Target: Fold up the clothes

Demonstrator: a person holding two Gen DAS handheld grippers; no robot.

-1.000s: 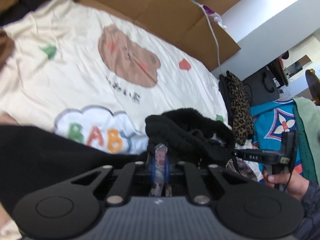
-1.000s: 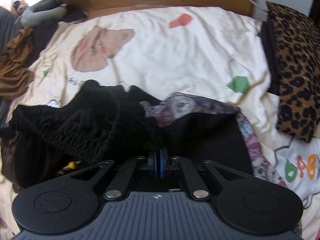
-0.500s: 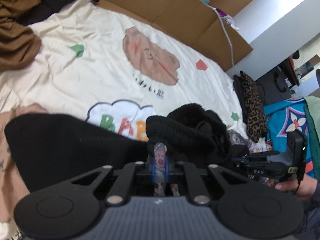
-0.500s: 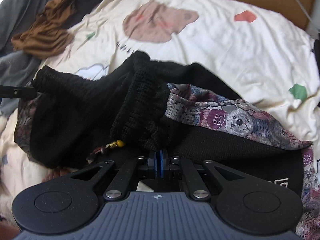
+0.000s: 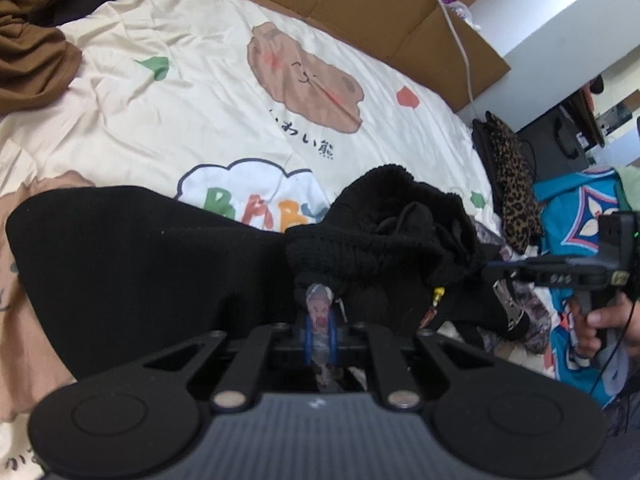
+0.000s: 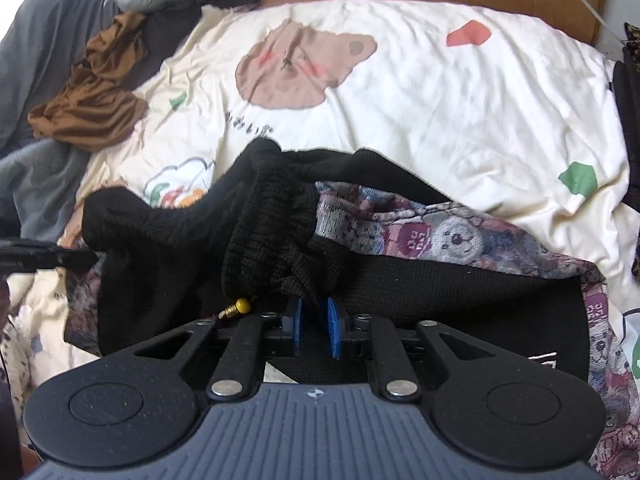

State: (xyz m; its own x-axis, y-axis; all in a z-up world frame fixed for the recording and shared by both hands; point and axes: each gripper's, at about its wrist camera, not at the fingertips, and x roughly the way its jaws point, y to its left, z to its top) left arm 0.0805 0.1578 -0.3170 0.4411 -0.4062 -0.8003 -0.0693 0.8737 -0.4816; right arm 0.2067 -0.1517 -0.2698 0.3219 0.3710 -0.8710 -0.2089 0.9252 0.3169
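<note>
Item: black garment (image 5: 132, 264) w/ patterned lining, on bed (image 5: 208, 92) | L tongs (image 5: 319, 316) pinched lining edge | R tongs (image 6: 316, 320) parted slightly, cloth between, grip uncertain | Advice: keep edge taut, lay flat, align hems before creasing.

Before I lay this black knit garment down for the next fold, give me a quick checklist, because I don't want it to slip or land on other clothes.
1. Left gripper grip: ok, shut on a patterned edge of the black knit garment.
2. Right gripper grip: not ok, its blue pads stand slightly apart with knit bunched just ahead.
3. Garment spread flat: not ok, the ribbed middle is heaped between the grippers.
4. Landing area on the cream bedspread: ok, bare beyond the garment.
5. Brown garment: ok, lying apart at the bed's far left.
6. Yellow bead cord: cannot tell whether it is snagged.
</note>
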